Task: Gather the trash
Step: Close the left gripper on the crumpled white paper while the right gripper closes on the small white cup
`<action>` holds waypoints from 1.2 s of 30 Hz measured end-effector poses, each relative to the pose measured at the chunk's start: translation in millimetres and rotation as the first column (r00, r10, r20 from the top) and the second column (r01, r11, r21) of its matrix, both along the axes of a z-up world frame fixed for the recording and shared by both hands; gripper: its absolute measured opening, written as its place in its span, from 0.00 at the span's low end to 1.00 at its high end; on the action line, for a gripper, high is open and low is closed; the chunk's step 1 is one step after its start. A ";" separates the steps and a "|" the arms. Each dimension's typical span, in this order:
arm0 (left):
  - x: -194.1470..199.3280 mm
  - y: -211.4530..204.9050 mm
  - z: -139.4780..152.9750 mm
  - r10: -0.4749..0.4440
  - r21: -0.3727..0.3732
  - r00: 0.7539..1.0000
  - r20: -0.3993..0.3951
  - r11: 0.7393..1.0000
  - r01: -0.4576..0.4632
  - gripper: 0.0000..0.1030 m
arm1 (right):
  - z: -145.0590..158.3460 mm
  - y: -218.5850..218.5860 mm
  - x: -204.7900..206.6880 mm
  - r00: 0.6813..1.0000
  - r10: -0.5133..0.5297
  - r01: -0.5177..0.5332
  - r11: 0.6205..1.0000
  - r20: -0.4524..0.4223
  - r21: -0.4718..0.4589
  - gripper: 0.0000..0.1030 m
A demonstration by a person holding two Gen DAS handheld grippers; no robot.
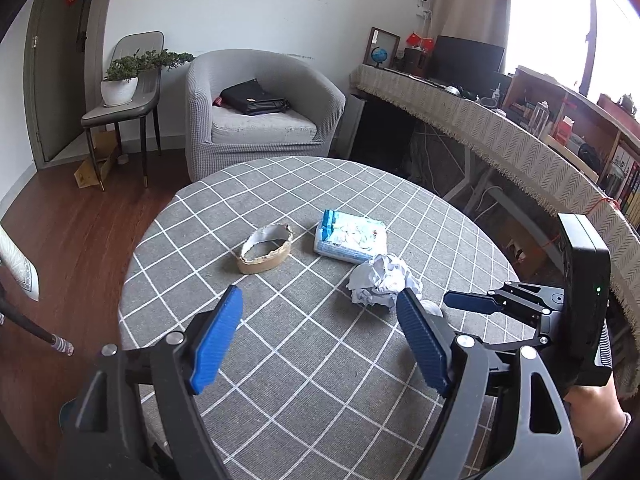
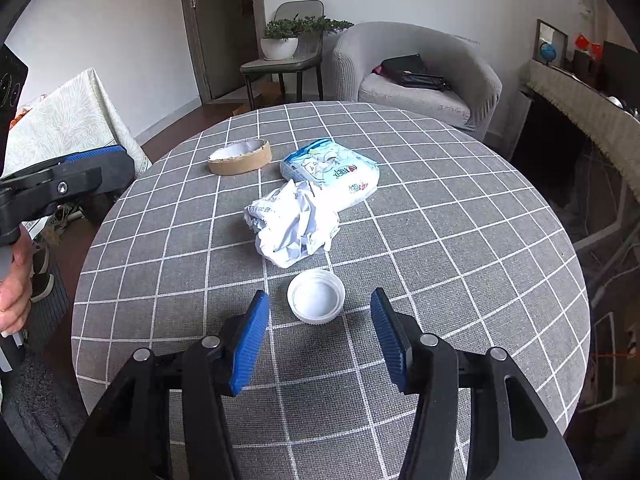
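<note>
On the round checked counter [image 2: 460,240], left to right: a cardboard tape ring [image 2: 240,158], crumpled white paper [image 2: 294,226] touching a blue-and-white tissue pack [image 2: 332,174], with a white cap [image 2: 316,297] nearer. The left claw [image 1: 320,340] hangs spread and empty; the right claw [image 2: 320,336] is spread just short of the cap

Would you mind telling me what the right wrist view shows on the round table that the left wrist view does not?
Only the right wrist view clearly shows the white round plastic cap, lying open side up just ahead of the open right gripper. Only the left wrist view shows the long fringed-cloth counter in full. Both share the grey checked tablecloth, the brown cardboard tape ring, the blue-and-white tissue pack and the crumpled white paper ball.
</note>
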State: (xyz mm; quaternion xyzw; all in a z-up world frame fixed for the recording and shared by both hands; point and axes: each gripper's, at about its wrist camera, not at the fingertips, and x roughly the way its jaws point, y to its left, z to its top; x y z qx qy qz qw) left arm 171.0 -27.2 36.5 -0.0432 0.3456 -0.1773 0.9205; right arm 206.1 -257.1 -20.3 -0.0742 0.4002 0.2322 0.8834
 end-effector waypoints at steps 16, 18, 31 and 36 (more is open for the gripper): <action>32.0 -47.7 -24.3 -0.041 0.010 0.997 -0.060 0.999 0.042 0.83 | 3.5 -18.8 14.7 0.999 0.032 -0.032 0.999 0.017 -0.007 0.30; 35.9 -52.5 -28.5 -0.039 0.014 0.997 -0.073 0.999 0.040 0.83 | 6.4 -27.8 16.8 1.000 0.016 -0.016 1.000 0.019 0.007 0.29; 58.7 -71.9 -49.4 -0.035 -0.006 0.987 -0.160 0.999 0.034 0.77 | 18.5 -65.7 18.5 0.998 -0.058 0.055 0.994 0.034 0.092 0.30; 57.3 -73.3 -46.1 -0.032 -0.013 0.989 -0.147 0.999 0.030 0.59 | 15.1 -67.3 20.3 0.998 -0.059 0.056 0.994 0.021 0.097 0.29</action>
